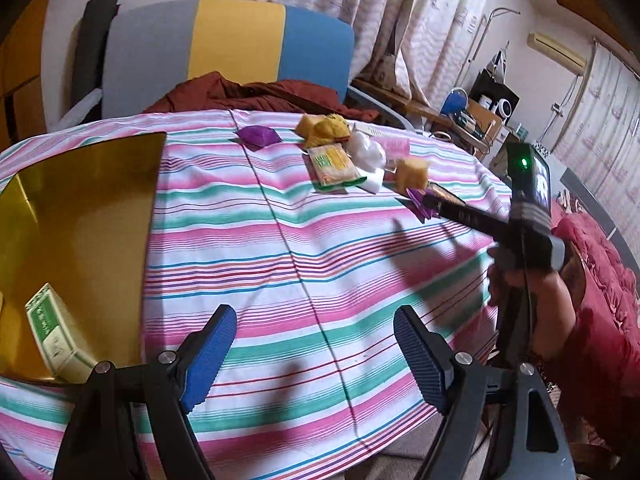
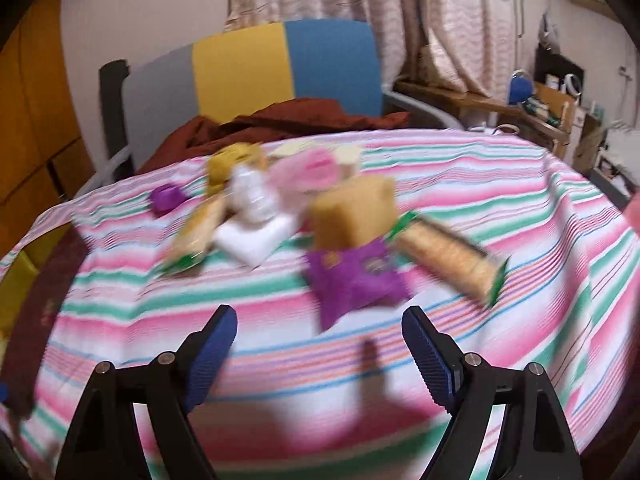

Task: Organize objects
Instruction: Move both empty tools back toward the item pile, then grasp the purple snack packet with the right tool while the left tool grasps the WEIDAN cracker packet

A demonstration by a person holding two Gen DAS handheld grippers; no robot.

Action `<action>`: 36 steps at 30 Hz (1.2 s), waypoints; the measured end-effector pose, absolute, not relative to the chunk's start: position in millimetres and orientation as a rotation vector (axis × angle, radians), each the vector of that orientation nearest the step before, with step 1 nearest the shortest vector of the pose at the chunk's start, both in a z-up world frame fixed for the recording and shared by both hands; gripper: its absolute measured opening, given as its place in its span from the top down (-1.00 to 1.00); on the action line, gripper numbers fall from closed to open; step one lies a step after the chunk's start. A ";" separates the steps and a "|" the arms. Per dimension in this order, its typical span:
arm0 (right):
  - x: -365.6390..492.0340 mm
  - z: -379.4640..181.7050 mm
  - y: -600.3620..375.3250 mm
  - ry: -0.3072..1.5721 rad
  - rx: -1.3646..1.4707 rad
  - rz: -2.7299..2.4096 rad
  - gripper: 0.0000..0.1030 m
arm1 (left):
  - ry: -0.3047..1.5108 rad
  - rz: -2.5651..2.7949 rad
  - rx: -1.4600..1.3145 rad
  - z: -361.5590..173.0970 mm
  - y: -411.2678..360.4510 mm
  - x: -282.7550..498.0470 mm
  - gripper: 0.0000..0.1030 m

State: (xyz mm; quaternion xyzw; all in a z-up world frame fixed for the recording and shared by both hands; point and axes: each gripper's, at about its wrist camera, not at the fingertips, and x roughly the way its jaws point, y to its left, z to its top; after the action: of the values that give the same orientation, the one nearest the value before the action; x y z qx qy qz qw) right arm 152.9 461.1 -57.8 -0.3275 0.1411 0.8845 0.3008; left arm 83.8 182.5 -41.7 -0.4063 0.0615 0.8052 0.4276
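My right tongs (image 2: 318, 354) gape wide and empty just short of the purple packet (image 2: 354, 280) at twelve o'clock on the striped desk (image 2: 280, 312), left tongs (image 1: 314, 354) equally open and bare, green box (image 1: 56, 334) on the gold tray (image 1: 80, 220) at nine.

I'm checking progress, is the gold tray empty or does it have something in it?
Not empty. One green-and-white box lies in the gold tray; the other snacks are on the tablecloth.

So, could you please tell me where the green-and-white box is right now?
In the left wrist view, the green-and-white box lies inside the gold tray at the lower left, beside the striped tablecloth.
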 end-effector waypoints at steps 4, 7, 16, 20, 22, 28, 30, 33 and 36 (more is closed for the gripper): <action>147.1 -57.8 491.0 0.366 -0.871 2.343 -0.66 | 0.156 1.999 -1.035 -45.2 192.6 81.2 -0.60; 139.3 -60.1 504.2 0.366 -0.887 2.356 -0.66 | 0.159 1.995 -1.050 -47.8 198.2 78.3 -0.60; 124.2 -79.5 512.9 0.423 -0.962 2.375 -0.12 | 0.170 1.978 -1.079 -54.5 218.6 65.7 -0.60; 126.7 -82.5 510.5 0.423 -0.953 2.385 0.07 | 0.175 1.970 -1.104 -60.6 234.6 56.3 -0.60; 127.3 -83.3 508.5 0.419 -0.941 2.390 0.07 | 0.171 1.963 -1.117 -63.3 243.0 50.4 -0.60; 133.6 -84.4 503.7 0.435 -0.916 2.408 0.08 | 0.186 1.983 -1.114 -65.8 279.7 26.7 -0.60; 133.8 -85.1 503.3 0.437 -0.910 2.409 0.07 | 0.185 1.992 -1.119 -65.8 296.0 16.2 -0.60; 134.7 -85.9 503.0 0.446 -0.899 2.408 0.07 | 0.154 2.001 -1.138 -65.4 318.7 -1.4 -0.60; 135.5 -86.3 504.0 0.453 -0.892 2.410 0.07 | 0.114 2.004 -1.149 -64.4 340.8 -18.5 -0.61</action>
State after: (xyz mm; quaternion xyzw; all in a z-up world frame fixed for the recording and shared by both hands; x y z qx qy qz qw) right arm 135.5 504.0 -86.3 -0.3298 0.1675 0.8911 0.2630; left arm -18.5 340.8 -64.4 -0.4549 0.0450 0.7931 0.4025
